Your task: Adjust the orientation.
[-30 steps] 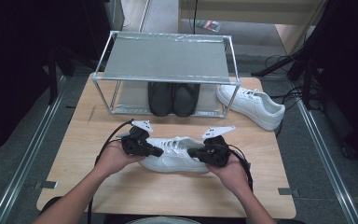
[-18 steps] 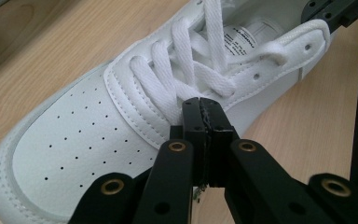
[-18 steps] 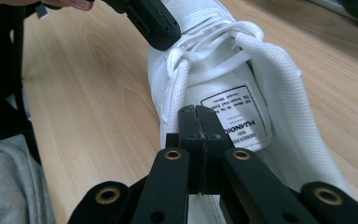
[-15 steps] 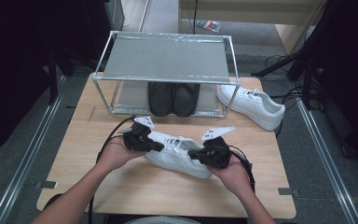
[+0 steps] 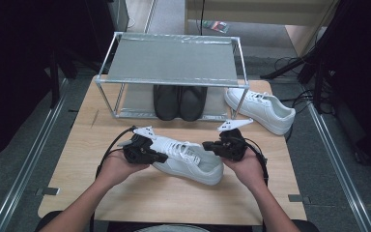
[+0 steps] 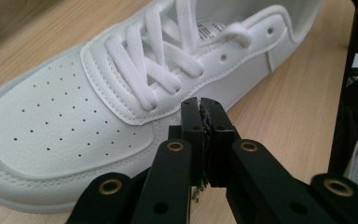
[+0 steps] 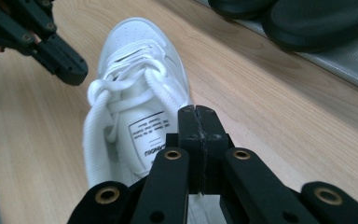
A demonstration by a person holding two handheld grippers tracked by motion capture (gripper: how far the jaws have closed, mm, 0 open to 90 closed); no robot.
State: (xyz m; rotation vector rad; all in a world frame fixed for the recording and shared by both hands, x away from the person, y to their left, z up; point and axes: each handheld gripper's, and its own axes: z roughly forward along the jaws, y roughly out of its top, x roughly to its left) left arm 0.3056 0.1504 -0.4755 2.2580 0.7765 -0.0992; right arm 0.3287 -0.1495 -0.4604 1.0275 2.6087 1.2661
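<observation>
Pale wooden table (image 5: 125, 193) runs under both hands, with a metal shelf rack (image 5: 174, 58) standing at its far side and dark floor around it. Beneath the rack's top sits a pair of black shoes (image 5: 179, 102), well beyond both sets of jaws. 1 white sneaker (image 5: 261, 108) lies beside the rack's right leg, far out past the right gripper (image 5: 207, 146).

Between the 2 grippers lies the other white sneaker (image 5: 188, 159), resting on the table at a slant, toe end toward the left gripper (image 5: 163, 157).

In the left gripper view its jaws are pressed together with nothing between them. Their tips sit just beside the sneaker's side wall (image 6: 74, 121), below the laces; whether they touch it I cannot tell. The perforated toe spreads out to the left of those jaws, and the tongue label lies beyond them.

In the right gripper view the jaws are likewise pressed together and pinch nothing. Their tips sit over the rim of the shoe's heel opening (image 7: 135, 107), with the printed insole label just left of them and the toe pointing away. The left gripper (image 7: 70, 70) shows beyond, at the upper left.
</observation>
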